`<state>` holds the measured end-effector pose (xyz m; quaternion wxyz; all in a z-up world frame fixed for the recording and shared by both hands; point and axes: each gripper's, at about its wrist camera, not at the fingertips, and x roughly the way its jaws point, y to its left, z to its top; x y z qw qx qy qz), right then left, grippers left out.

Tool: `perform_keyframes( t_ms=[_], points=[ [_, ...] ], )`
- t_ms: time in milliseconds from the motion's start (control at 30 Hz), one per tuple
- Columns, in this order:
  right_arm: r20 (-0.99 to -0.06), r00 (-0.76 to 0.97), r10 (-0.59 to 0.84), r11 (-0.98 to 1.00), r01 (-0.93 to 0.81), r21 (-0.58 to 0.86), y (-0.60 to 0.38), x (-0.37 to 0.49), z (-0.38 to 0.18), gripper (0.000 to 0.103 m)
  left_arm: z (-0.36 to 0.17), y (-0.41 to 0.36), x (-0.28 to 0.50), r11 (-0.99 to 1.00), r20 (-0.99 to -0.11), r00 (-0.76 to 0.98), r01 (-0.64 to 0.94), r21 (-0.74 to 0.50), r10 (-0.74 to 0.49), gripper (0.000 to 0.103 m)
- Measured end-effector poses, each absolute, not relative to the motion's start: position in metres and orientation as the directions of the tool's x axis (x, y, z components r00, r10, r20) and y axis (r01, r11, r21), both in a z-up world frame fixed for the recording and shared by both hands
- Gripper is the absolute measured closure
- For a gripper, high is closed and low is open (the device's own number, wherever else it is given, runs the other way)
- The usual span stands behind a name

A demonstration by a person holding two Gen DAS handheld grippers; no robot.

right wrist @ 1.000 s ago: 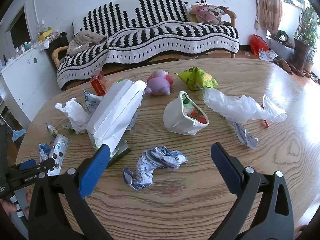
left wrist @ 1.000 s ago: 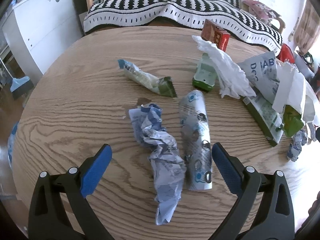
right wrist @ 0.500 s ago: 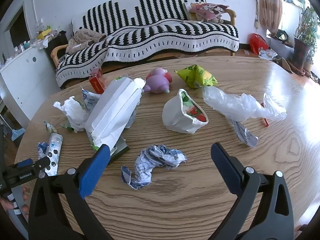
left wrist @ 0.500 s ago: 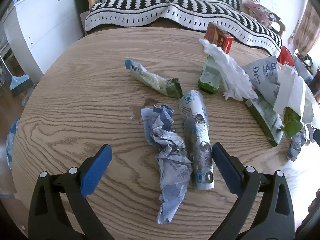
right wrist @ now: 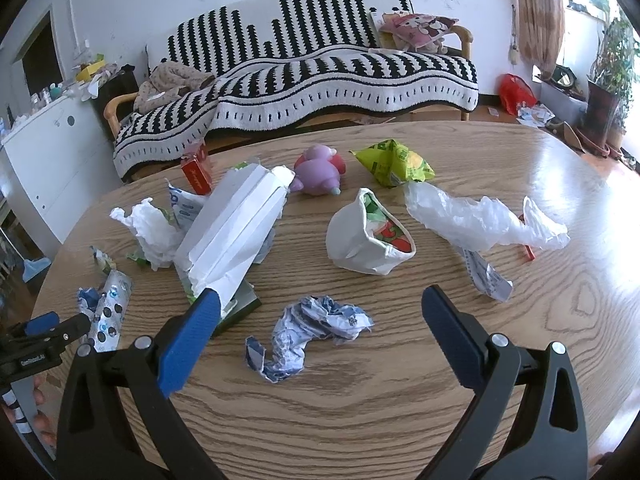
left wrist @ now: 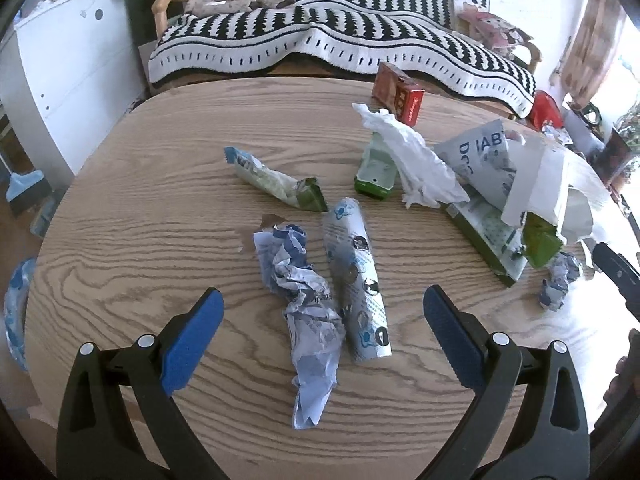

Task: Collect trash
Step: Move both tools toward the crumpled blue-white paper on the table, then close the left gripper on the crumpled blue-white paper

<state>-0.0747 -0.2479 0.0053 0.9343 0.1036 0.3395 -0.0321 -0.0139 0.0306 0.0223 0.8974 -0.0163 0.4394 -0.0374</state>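
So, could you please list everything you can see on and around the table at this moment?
table: one, light wood grain, under everything
crumpled paper: one, blue-white, between the left fingers
printed tube: one, silver-blue, touching that paper's right side
crumpled wrapper: one, blue-white, between the right fingers
paper bag: one, white, left of centre
tissue: one, white, left of the bag
pouch: one, white, centre, open
plastic bag: one, clear, right
snack packet: one, green, far side
toy: one, purple, far side
small box: one, red, far edge
sofa: one, black-white striped cover, behind
left hand-held gripper: open
right hand-held gripper: open
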Motion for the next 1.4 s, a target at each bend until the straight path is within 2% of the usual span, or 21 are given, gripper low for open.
perform_keyframes(
  t_ms=[167,333,533,633,767,900,1033,1233,1400],
  points=[
    [-0.694,0.720,0.029,0.980,0.118,0.163,-0.244,-0.073,0.004,0.005,0.026,0.043,-0.021,0.992,-0.794,0.595,0.091,-0.088,-0.125,0.006],
    [-0.676,0.736,0.045,0.976,0.113,0.188,-0.247,-0.085,0.012,0.005,0.030,0.064,-0.027,0.991,-0.786,0.617,0.124,0.042,-0.044,0.006],
    [-0.697,0.715,0.052,0.984,0.080,0.156,-0.239,-0.078,0.008,0.005,0.018,0.082,-0.016,0.989,-0.841,0.521,0.086,-0.118,-0.145,0.006],
    [-0.673,0.739,0.031,0.992,0.059,0.110,-0.232,-0.079,0.007,0.005,0.018,0.074,-0.017,0.979,-0.837,0.507,0.112,-0.170,-0.204,0.006],
    [-0.641,0.767,0.025,0.993,0.057,0.107,-0.230,-0.082,0.006,0.005,0.011,0.070,-0.016,0.990,-0.851,0.508,0.104,-0.093,-0.134,0.006],
    [-0.663,0.748,0.036,0.991,0.057,0.118,-0.228,-0.081,0.006,0.005,0.007,0.080,-0.012,0.996,-0.856,0.510,0.051,-0.066,-0.083,0.006],
    [-0.713,0.701,0.031,0.995,0.049,0.091,-0.227,-0.077,0.004,0.005,0.007,0.084,-0.011,0.995,-0.859,0.500,0.053,-0.089,-0.104,0.006],
    [-0.724,0.690,-0.013,1.000,0.024,0.005,-0.218,-0.079,0.000,0.005,0.003,0.086,-0.009,0.993,-0.862,0.494,0.063,-0.098,-0.116,0.006],
    [-0.768,0.641,0.013,1.000,-0.010,0.010,-0.219,-0.093,-0.020,0.005,0.002,0.081,-0.007,0.996,-0.859,0.504,0.066,-0.066,-0.091,0.006]
  ],
)
